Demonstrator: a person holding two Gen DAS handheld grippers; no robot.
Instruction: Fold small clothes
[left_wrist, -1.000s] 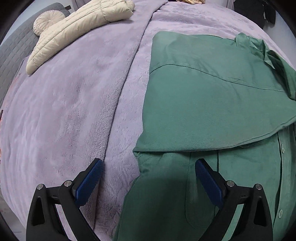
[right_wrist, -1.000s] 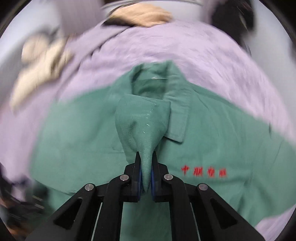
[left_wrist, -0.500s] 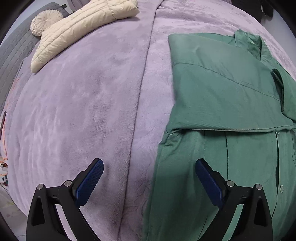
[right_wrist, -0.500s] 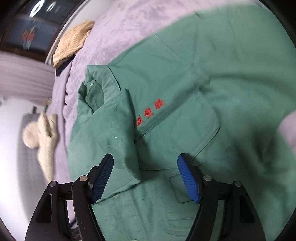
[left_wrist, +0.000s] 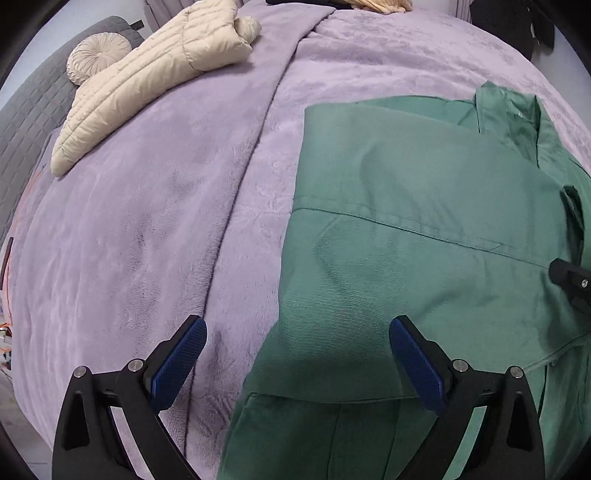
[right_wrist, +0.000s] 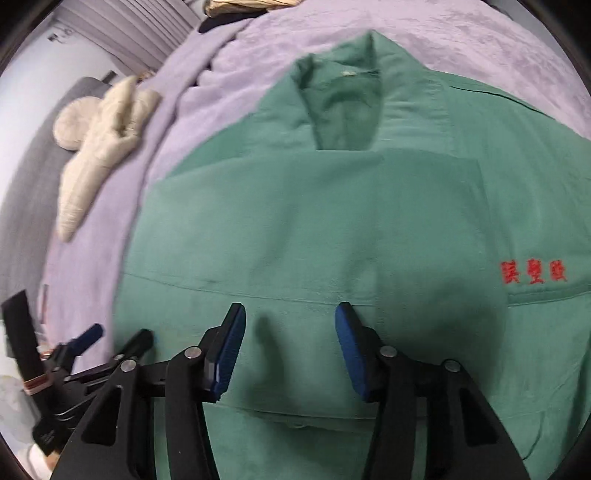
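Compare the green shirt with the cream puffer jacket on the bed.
The green shirt is thin, smooth cloth lying flat with a sleeve folded across it; the cream puffer jacket is quilted, padded and bunched. The shirt lies near the cameras, the jacket far off by a round cushion. Both rest on the purple blanket.

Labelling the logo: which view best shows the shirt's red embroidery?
Right wrist view: the red embroidery shows unobstructed on the green shirt, though slightly blurred. In the left wrist view it isn't visible, only the shirt's plain folded panel and collar.

Ahead of the grippers: bed under lavender plush blanket, grey quilted headboard far left with round cushion, pleated curtains beyond.
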